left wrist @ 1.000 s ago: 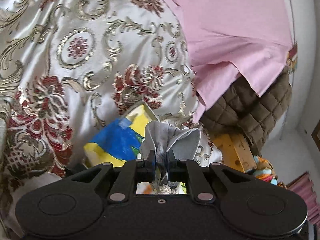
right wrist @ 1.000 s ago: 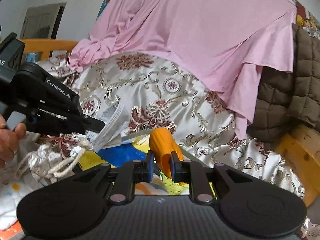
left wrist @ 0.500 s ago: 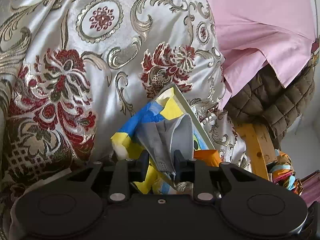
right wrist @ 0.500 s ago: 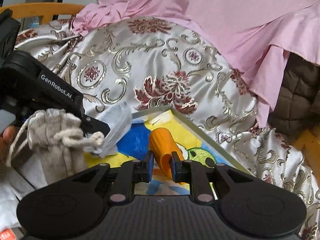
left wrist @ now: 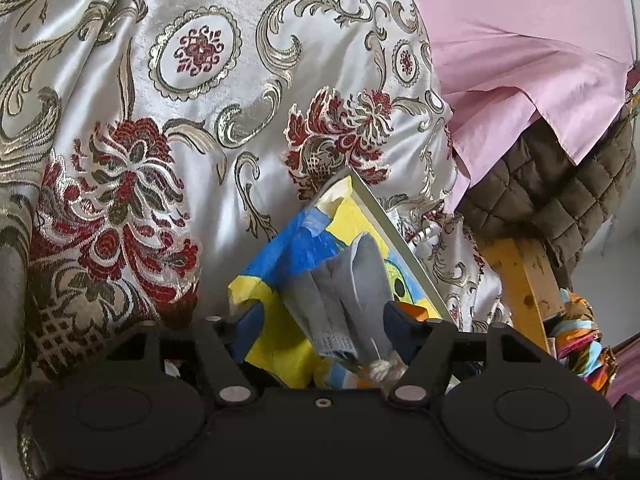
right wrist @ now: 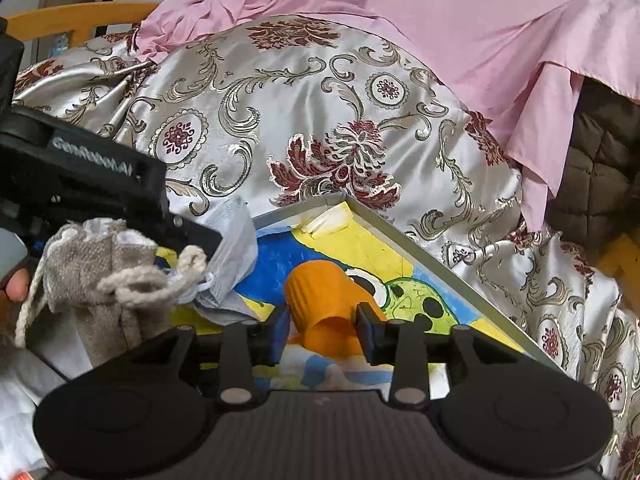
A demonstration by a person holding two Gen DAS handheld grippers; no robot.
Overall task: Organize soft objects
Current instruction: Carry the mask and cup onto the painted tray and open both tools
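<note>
A silver brocade quilt (right wrist: 320, 112) and pink sheet (right wrist: 480, 20) cover the bed, a painted tray (right wrist: 400, 240) on top. Over it, the opening right gripper (right wrist: 324, 332) frames an orange cup (right wrist: 324, 300), apparently loose; the opening left gripper (left wrist: 320, 320) has a grey mask (left wrist: 348, 280) and burlap pouch (right wrist: 100, 272) between its jaws

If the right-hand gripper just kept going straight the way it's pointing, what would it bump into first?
Most likely the orange ribbed piece, which already sits between the opening jaws of the right gripper. Beyond that lies the colourful painted picture with its grey frame, then the floral satin cover. Depth is hard to judge here.
</note>
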